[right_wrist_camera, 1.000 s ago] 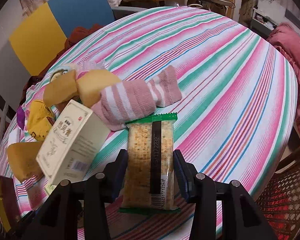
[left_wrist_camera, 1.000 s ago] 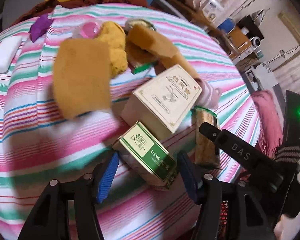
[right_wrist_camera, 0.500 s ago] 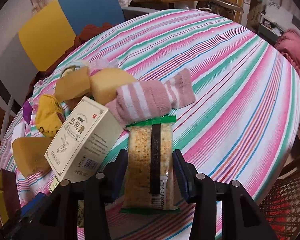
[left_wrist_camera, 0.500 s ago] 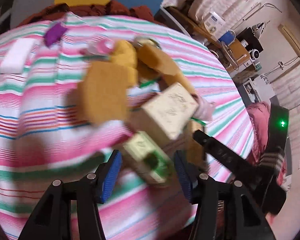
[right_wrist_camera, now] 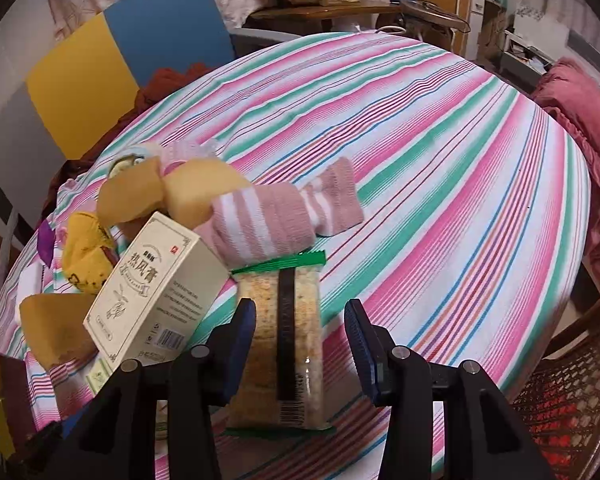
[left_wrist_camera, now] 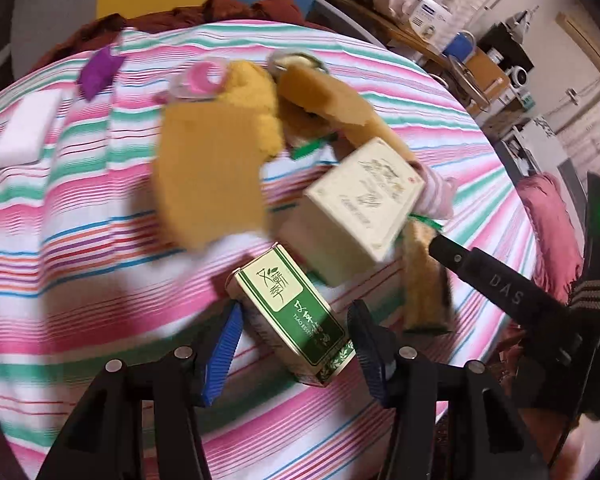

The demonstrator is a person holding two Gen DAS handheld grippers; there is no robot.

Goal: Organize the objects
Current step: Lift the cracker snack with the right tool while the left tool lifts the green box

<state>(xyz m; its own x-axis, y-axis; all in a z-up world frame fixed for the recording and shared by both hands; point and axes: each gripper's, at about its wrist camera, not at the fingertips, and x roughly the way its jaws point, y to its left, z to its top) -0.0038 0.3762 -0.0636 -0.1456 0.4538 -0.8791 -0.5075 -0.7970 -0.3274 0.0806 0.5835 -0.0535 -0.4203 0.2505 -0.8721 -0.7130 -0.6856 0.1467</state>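
A green tea box (left_wrist_camera: 292,316) lies on the striped tablecloth between the open fingers of my left gripper (left_wrist_camera: 296,344), not clamped. A cream box (left_wrist_camera: 360,208) stands just behind it; it also shows in the right wrist view (right_wrist_camera: 152,292). My right gripper (right_wrist_camera: 300,336) is open around a clear-wrapped cracker pack (right_wrist_camera: 280,344) with a green edge; only its left pad looks close to the pack. The pack also shows in the left wrist view (left_wrist_camera: 420,280), beside the right gripper's black body. A rolled pink striped sock (right_wrist_camera: 276,216) lies behind the pack.
Yellow sponges (left_wrist_camera: 208,168), a yellow cloth (right_wrist_camera: 86,252), a pink-lidded container (left_wrist_camera: 202,78), a purple scrap (left_wrist_camera: 96,72) and a white block (left_wrist_camera: 28,128) lie on the table. A wicker chair (right_wrist_camera: 572,396) stands at the table's right edge. A pink cushion (right_wrist_camera: 580,96) is beyond.
My right gripper's fingers have spread apart from the cracker pack. My left gripper has shifted over the green tea box, still open around it.
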